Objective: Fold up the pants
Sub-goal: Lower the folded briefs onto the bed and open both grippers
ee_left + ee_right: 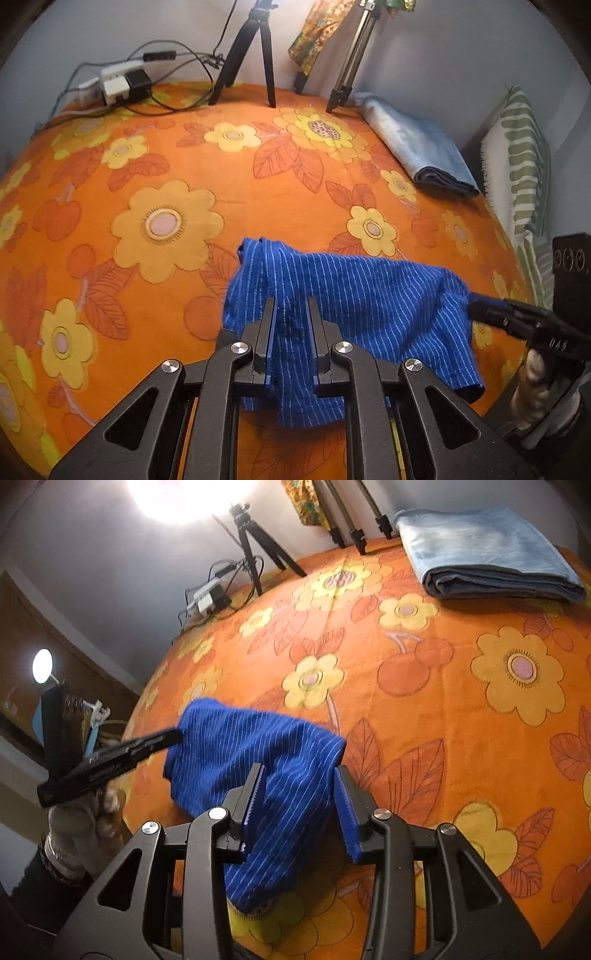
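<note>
hanging bunched above the near edge of the bed (pixel 280 206), the blue pinstriped pants (pixel 354 288) are held off the orange flowered sheet between both grippers. the left gripper (pixel 291 306) has cloth running between its fingers, which stand a little apart, so i cannot tell whether it truly pinches. the right gripper (pixel 300 771) stands spread in its own view, cloth draped loosely between the blue pads (pixel 345 812). a folded light-blue garment (pixel 417 147) lies near the far right corner, two tripods (pixel 251 55) stand along the far edge, and a power strip (pixel 114 83) with cables sits at the far left corner.
</note>
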### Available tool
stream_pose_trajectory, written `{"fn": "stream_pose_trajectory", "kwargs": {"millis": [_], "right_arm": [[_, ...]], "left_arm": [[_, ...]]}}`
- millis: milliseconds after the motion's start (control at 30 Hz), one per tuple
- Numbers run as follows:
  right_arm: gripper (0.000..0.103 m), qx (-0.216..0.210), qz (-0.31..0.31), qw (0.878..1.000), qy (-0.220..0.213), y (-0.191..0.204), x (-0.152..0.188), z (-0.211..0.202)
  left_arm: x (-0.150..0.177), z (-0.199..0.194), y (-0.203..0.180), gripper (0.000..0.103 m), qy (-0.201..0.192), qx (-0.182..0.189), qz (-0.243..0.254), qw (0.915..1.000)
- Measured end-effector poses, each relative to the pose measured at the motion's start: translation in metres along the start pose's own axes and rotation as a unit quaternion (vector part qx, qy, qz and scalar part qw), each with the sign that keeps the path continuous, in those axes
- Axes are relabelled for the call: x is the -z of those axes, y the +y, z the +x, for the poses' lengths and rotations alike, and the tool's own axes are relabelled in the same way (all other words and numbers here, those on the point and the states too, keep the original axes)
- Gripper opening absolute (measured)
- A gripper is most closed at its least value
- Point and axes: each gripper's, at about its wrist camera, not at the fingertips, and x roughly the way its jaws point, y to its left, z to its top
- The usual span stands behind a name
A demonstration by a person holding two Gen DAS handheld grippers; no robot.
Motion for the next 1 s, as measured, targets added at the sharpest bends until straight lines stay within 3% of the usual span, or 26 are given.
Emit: {"fn": "stream_pose_trajectory", "kwargs": {"millis": [167, 333, 467, 567, 667, 700, 833, 967, 1000], "right_arm": [[0.04, 0.005, -0.008, 1.0, 0.015, 0.003, 0.007, 0.005], [0.04, 0.011, -0.014, 1.0, 0.013, 0.005, 0.008, 0.0], [0.04, 0.041, -0.044, 0.998, 0.014, 0.014, 0.013, -0.004], [0.04, 0.053, -0.072, 0.996, 0.003, 0.027, 0.016, -0.012], [0.04, 0.046, -0.086, 0.995, 0.002, 0.036, 0.018, -0.018], [0.04, 0.045, -0.086, 0.995, 0.001, 0.037, 0.019, -0.018], [0.04, 0.045, -0.071, 0.996, 0.009, 0.032, 0.021, -0.014], [0.04, 0.032, -0.039, 0.998, 0.022, 0.02, 0.024, -0.009], [0.04, 0.025, -0.033, 0.999, 0.026, 0.019, 0.025, -0.008]], "left_arm": [[0.001, 0.003, -0.003, 0.002, -0.005, -0.001, 0.011, 0.9999], [-0.009, -0.015, 0.003, 0.001, -0.047, -0.046, 0.018, 0.9977], [-0.015, -0.02, 0.02, 0.001, -0.054, -0.049, -0.005, 0.9973], [-0.012, -0.021, 0.014, 0.001, -0.042, -0.025, 0.0, 0.9988], [-0.007, -0.019, 0.004, 0.019, -0.03, -0.009, 0.009, 0.9994], [-0.006, -0.017, 0.001, 0.02, -0.027, -0.007, 0.013, 0.9995], [0.0, -0.005, -0.002, 0.02, -0.01, -0.029, 0.026, 0.9992], [0.004, 0.004, -0.003, 0.02, -0.001, -0.026, 0.028, 0.9992], [0.005, 0.007, -0.003, 0.01, 0.002, -0.025, 0.032, 0.9992]]}}
